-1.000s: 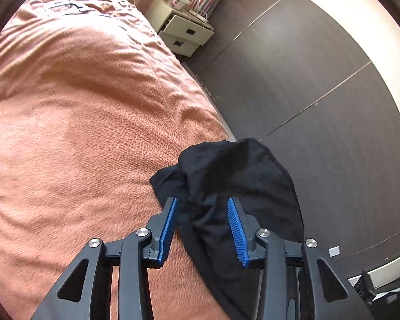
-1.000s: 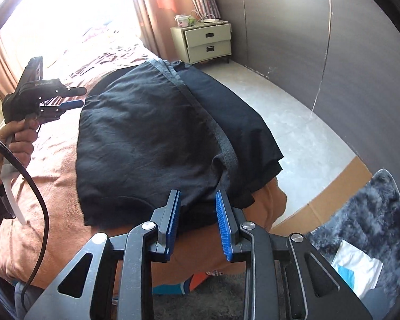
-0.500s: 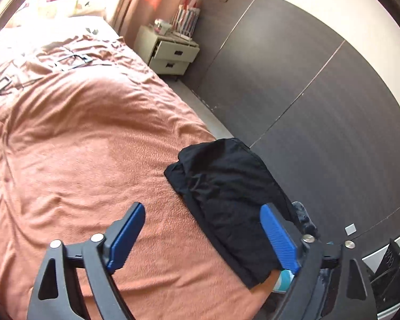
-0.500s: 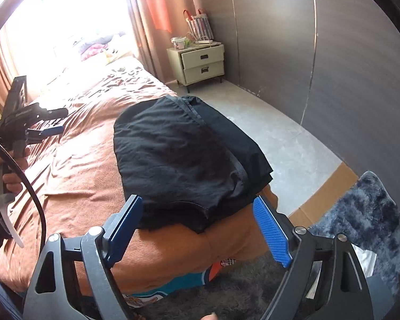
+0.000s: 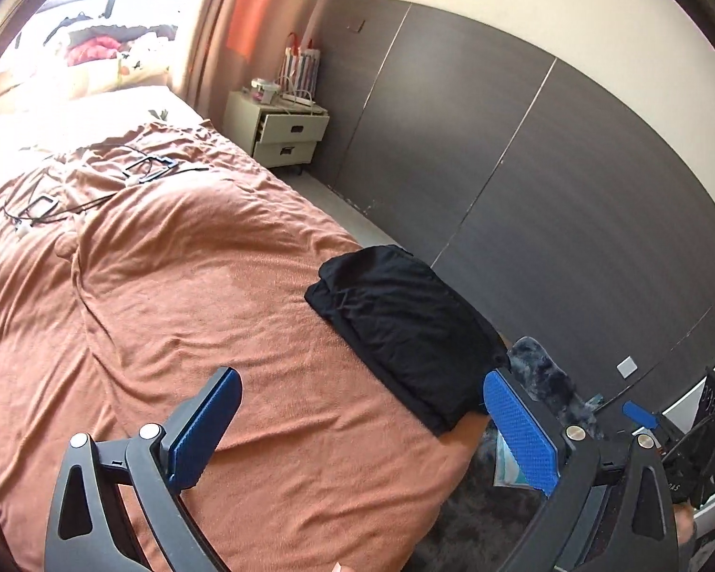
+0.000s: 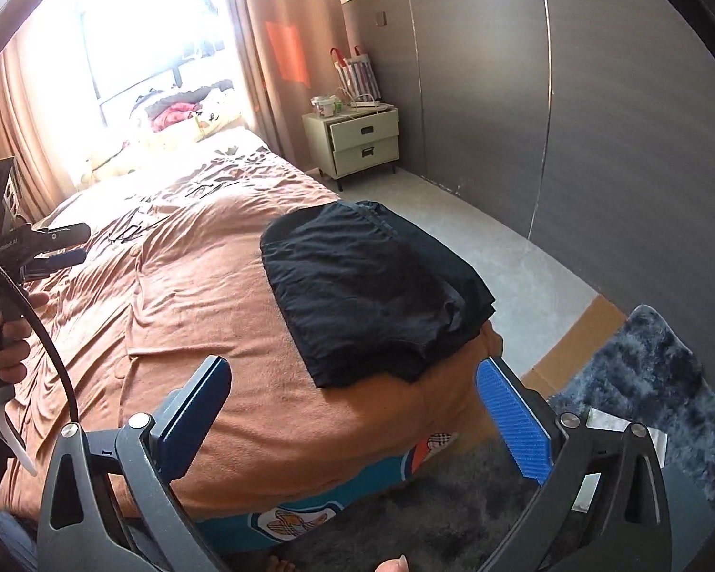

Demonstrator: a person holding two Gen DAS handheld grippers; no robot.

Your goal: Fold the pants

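pants folded, laid at bed near-right corner | left gripper and right gripper jaws just opened wide, nothing held | risk: overhanging edge could be dragged off; stack could unfold if snagged

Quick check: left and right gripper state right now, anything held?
Left gripper: jaws have just been opening, now wide, nothing between them.
Right gripper: the same, holding nothing; the folded pants lie free on the bed.

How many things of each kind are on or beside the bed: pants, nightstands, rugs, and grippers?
Folded black pants: 1
Nightstand: 1
Grey rug: 1
Grippers: 2, left gripper and right gripper, both open and empty
Total: 5
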